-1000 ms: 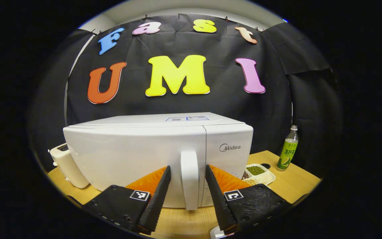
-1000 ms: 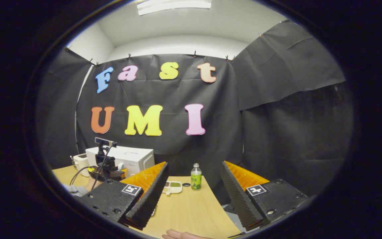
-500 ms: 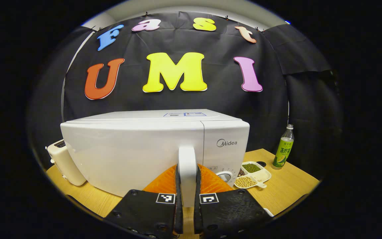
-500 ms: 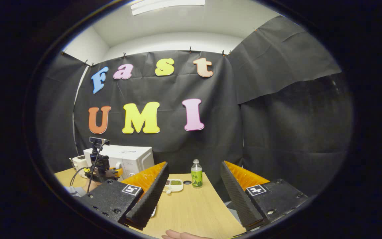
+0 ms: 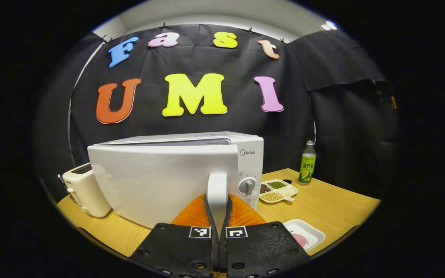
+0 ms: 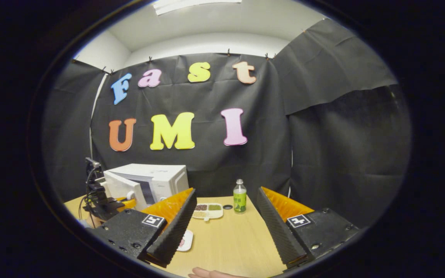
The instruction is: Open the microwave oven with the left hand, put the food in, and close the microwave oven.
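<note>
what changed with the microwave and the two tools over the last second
The left tool closed on the microwave's door handle and has begun pulling: the door now stands ajar from the microwave, as the right gripper view also shows. The right tool stayed open above the table; the bottle and divided dish stayed put.

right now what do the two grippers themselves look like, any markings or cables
Each gripper has two wedge-shaped fingers with ridged inner faces on black, bolted blocks. The left gripper and the right gripper carry a small square black-and-white marker on each block. In the right gripper view, black cables hang from the left gripper's camera mount.
</note>
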